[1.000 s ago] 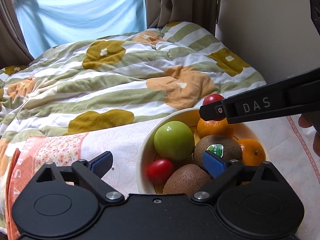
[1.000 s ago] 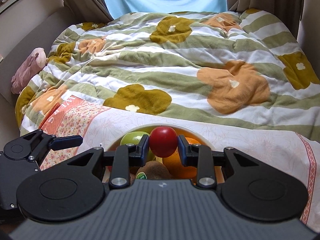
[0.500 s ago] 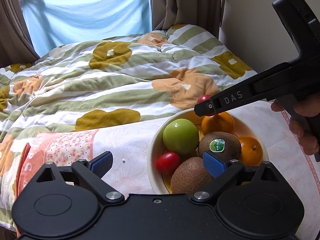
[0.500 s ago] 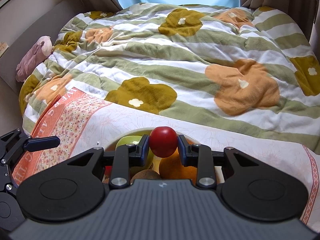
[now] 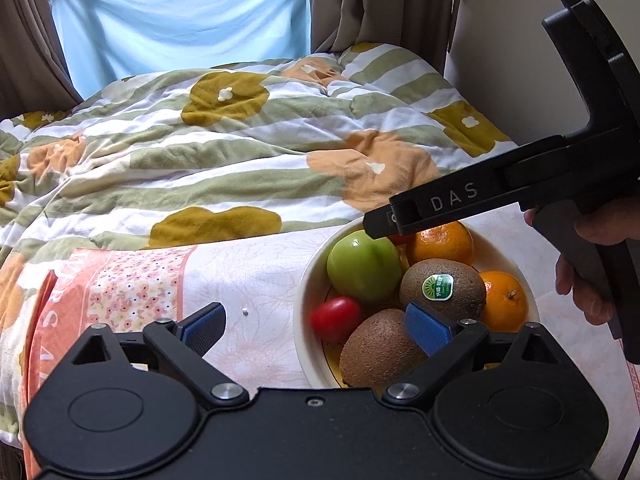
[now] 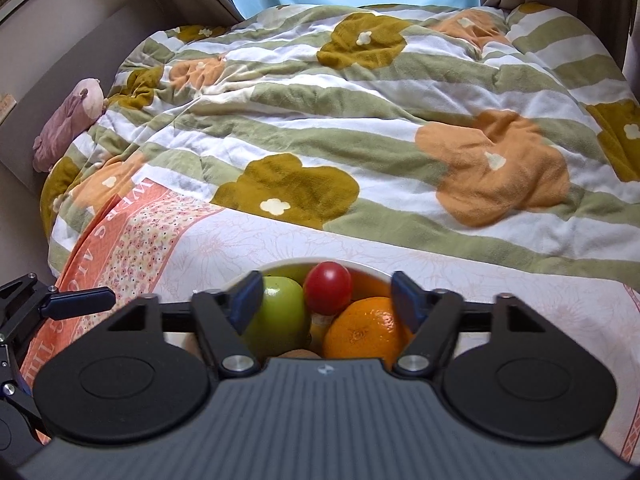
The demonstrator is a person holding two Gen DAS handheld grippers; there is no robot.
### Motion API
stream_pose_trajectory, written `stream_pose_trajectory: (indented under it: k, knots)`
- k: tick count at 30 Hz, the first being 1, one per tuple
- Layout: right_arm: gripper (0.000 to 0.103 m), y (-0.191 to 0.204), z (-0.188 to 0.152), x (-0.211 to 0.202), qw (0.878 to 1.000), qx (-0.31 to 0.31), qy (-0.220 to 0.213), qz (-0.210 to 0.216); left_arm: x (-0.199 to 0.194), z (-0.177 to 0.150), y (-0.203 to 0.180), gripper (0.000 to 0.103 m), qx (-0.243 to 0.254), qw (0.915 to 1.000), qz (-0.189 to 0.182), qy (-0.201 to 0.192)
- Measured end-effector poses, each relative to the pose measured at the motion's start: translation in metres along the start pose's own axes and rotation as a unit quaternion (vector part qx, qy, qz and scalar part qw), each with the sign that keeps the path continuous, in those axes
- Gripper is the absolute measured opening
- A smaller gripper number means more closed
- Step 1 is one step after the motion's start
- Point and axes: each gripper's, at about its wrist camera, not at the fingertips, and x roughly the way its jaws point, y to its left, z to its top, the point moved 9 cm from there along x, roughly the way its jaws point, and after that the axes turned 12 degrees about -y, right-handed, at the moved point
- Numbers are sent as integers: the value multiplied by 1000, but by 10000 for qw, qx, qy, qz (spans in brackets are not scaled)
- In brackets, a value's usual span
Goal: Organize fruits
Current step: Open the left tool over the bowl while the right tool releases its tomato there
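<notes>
Bed under a striped flower-print quilt (image 6: 360, 128), pale floral cloth (image 5: 256, 280) spread at its near edge. On the cloth, one cream bowl (image 5: 306, 300) holding: one green apple (image 5: 362, 268), two kiwis (image 5: 378, 350), two oranges (image 5: 442, 242), two red tomatoes (image 5: 334, 318). Right gripper (image 6: 327, 300) over the bowl, jaws just sprung wide, second tomato (image 6: 327, 292) lying free between them atop the fruit. Left gripper (image 5: 320, 324) released, empty, low beside the bowl.

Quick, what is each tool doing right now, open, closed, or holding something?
Left tool: open, holding nothing.
Right tool: jaws just opened, clear of the red tomato between them.
</notes>
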Motion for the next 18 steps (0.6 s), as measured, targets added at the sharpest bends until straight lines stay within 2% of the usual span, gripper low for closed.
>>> stream_pose_trajectory:
  k: [11,18]
  knots:
    - [103,1,7,-12,9996,-110,-245,12,-6,5,0,99,-104,9998,137,-48]
    - [103,10,12,-46,9988,-106,-476,-19,-32,11,-1,99,-31,9995,205,-238]
